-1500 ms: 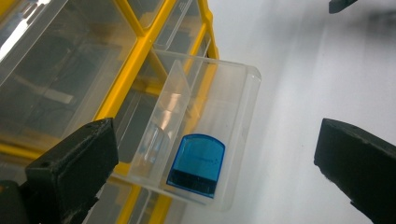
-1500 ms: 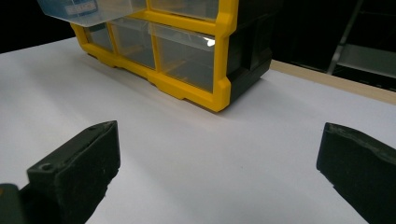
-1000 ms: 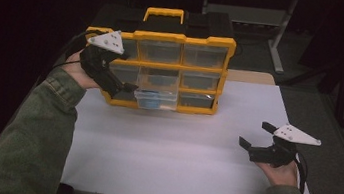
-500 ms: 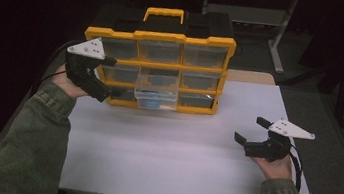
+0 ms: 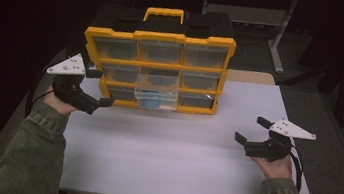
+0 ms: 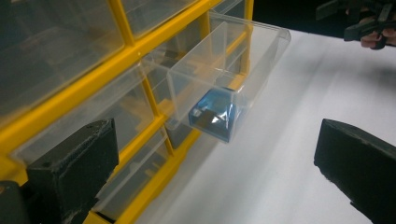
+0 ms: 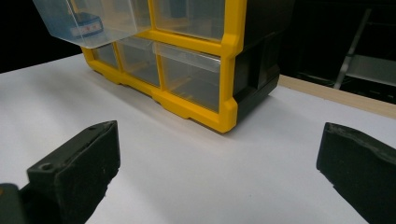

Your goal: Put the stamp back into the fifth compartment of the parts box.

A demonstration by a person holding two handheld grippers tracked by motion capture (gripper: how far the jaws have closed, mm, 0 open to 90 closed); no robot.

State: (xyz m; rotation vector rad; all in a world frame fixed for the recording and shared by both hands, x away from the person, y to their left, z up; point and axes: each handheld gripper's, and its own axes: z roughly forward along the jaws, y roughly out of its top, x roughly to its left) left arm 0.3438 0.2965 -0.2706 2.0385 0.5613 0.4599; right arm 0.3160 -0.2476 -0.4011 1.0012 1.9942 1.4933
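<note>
A yellow-framed plastic organiser cabinet [image 5: 156,69] with 9 clear drawers in 3 rows stands upright at the far side of the white table [image 5: 176,163]. Its clear plastic middle drawer [image 5: 156,91] is pulled part-way out, and a small blue object [image 6: 212,112] lies at its front; what the object is, I cannot make out through the glare.

The left gripper [image 5: 95,87] hovers just beside the cabinet's left edge, jaws spread wide and holding nothing. The right gripper [image 5: 251,132] rests well apart over bare table, jaws also wide and empty.

The step in hand looks like getting at the drawer's contents. The next move likely calls for bringing 1 gripper over the open drawer and down onto the blue object, while the cabinet keeps from tipping.
</note>
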